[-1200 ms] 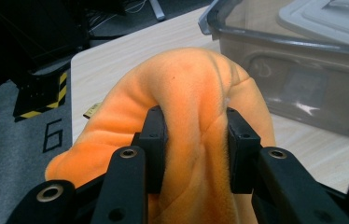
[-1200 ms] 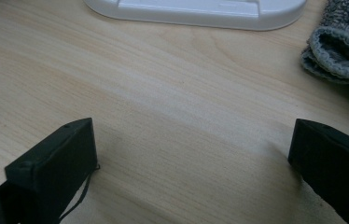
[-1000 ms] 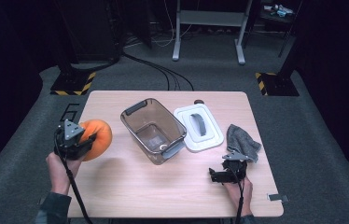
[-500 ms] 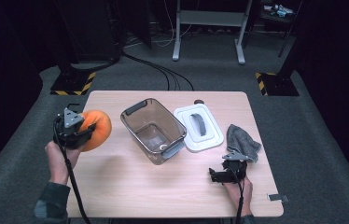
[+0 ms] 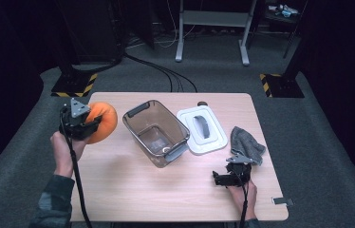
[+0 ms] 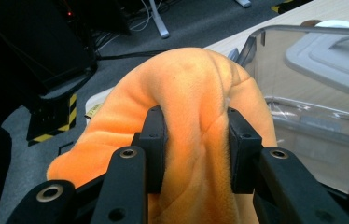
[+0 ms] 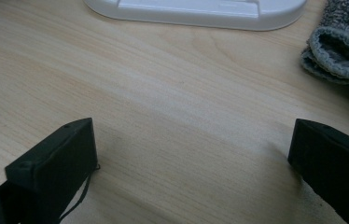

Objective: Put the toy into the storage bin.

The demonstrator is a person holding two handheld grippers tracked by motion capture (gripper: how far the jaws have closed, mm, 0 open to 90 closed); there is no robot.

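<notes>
On a pale wooden table [image 5: 133, 190] in a dark, cable-strewn room, the left gripper [image 5: 86, 127] pinches an orange plush [image 5: 103, 121], now carried nearer the clear bin [image 5: 155, 133]; the right gripper [image 5: 223, 179] rests wide open.

Your orange plush [image 6: 196, 107] is soft and rounded, creased where it is squeezed, lifted off the table near its left edge, just beside the clear bin [image 5: 156, 132].
</notes>
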